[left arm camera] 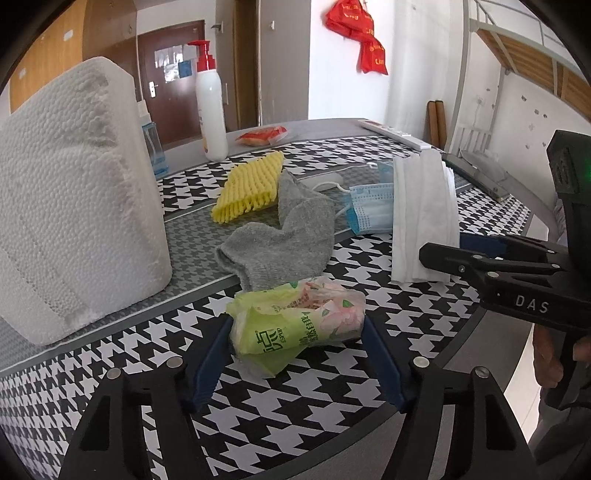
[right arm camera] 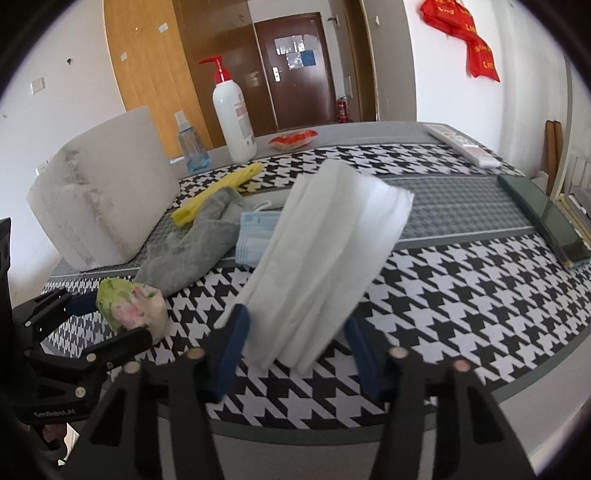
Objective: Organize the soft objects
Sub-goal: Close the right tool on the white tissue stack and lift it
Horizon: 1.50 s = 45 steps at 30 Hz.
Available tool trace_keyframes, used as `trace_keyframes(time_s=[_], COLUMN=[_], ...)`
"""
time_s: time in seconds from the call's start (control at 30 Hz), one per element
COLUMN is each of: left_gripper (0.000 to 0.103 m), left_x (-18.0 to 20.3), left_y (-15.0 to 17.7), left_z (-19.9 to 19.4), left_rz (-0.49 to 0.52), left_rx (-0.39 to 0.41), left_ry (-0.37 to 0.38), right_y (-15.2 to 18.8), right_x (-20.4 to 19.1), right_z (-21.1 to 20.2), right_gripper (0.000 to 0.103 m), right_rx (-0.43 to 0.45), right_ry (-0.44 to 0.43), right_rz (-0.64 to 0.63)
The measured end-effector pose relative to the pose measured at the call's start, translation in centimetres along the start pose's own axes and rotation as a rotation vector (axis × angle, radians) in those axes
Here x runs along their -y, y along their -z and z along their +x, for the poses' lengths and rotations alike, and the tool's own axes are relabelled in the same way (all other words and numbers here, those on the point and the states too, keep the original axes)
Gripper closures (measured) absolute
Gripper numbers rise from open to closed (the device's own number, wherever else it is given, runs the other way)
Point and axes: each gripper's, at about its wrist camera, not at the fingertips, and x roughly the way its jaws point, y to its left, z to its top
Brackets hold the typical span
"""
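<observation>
A crumpled green tissue pack point(left arm camera: 295, 321), grey sock point(left arm camera: 284, 236), blue mask point(left arm camera: 369, 210), yellow foam net point(left arm camera: 251, 188) and tilted white tissue stack point(right arm camera: 325, 258) crowd the houndstooth counter point(right arm camera: 461, 288).

Worktop point(left arm camera: 406, 314) covered in a black-and-white houndstooth cloth with grey bands. At the far left stands a tall white plastic pump bottle with a red dispenser point(left arm camera: 211, 107); a small clear blue spray bottle point(right arm camera: 192, 146) stands just to its left. A red snack packet point(left arm camera: 263, 134) lies flat at the far edge. A white power strip point(right arm camera: 463, 144) lies far right. A dark green flat case point(right arm camera: 543, 218) rests along the right edge. Brown door point(right arm camera: 295, 70) beyond; red bags point(left arm camera: 360, 35) hang on the white wall.
</observation>
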Motion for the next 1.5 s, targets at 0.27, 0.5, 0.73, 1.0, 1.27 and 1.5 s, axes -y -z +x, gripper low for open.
trace_keyframes(time_s=[0.27, 0.5, 0.73, 1.0, 1.27, 1.5], left_gripper=[0.033, 0.033, 0.033, 0.033, 0.033, 0.033], left_x=[-0.2, -0.2, -0.1, -0.5, -0.7, -1.3], left_y=[0.3, 0.5, 1.0, 1.1, 1.0, 1.0], left_z=[-0.8, -2.1, -2.8, -3.3, -4.9, -6.7], left_rz=[-0.009, -0.014, -0.017, -0.027, -0.026, -0.036], left_rx=[0.016, 0.047, 0.057, 0.07, 0.112, 0.156], left_ry=[0.017, 0.022, 0.023, 0.028, 0.008, -0.017], right_y=[0.1, 0.2, 0.7, 0.6, -0.1, -0.8], right_x=[-0.6, -0.9, -1.2, -1.3, -2.1, -2.0], right_z=[-0.5, -1.8, -1.3, -1.4, -3.7, -5.6], right_gripper=[0.077, 0.087, 0.09, 0.094, 0.094, 0.094], right_rx=[0.015, 0.047, 0.014, 0.025, 0.093, 0.161], right_ry=[-0.01, -0.036, -0.025, -0.026, -0.007, 0.013], right_rz=[-0.042, -0.054, -0.041, -0.036, -0.075, -0.081])
